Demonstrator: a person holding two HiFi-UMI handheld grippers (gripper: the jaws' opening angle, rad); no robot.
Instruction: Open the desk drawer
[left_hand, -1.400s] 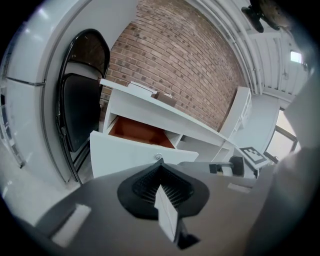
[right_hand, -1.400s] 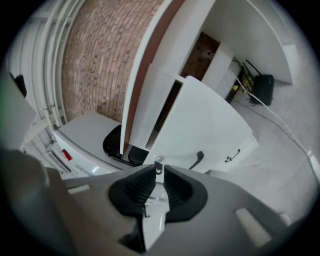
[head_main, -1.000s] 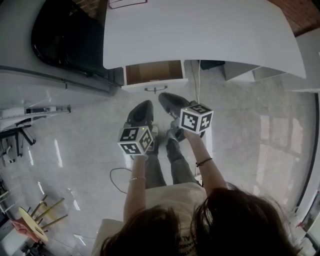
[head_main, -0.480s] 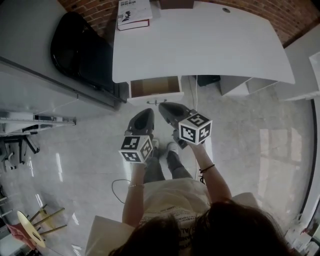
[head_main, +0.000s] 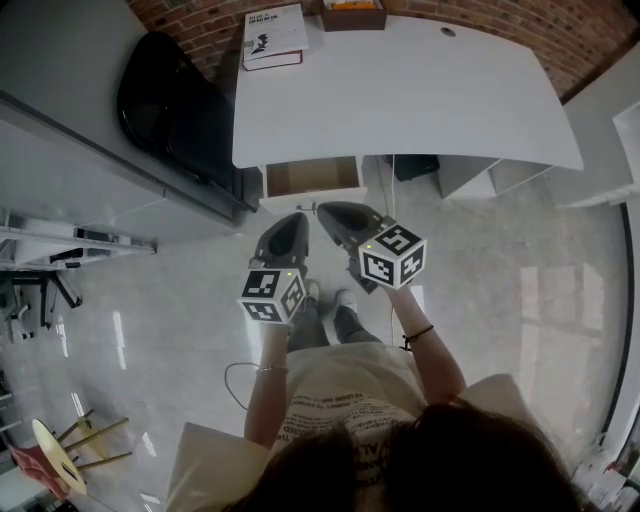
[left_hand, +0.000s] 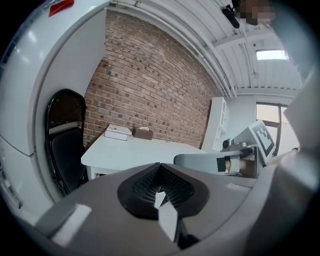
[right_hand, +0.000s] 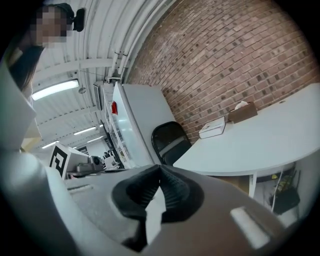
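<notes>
The white desk (head_main: 400, 90) stands against the brick wall. Its drawer (head_main: 311, 177) at the left is pulled out, showing a brown inside. Both grippers hang in the air in front of the drawer, apart from it. My left gripper (head_main: 294, 217) is shut with nothing in it, and its pads meet at the tip (left_hand: 160, 165). My right gripper (head_main: 323, 209) sits beside it on the right. Its jaws have just been closing and now stand shut, with nothing between them (right_hand: 160, 168). The right gripper view shows the desk (right_hand: 260, 140) from the side.
A black chair (head_main: 170, 100) stands left of the desk beside a white cabinet (head_main: 60, 120). A book (head_main: 273, 35) and a brown box (head_main: 352, 14) lie at the desk's back edge. A cable (head_main: 235, 375) runs over the glossy floor.
Both grippers have risen, and the right one has rolled. The head view has tipped up, bringing the book and box into sight. The drawer stays pulled out.
</notes>
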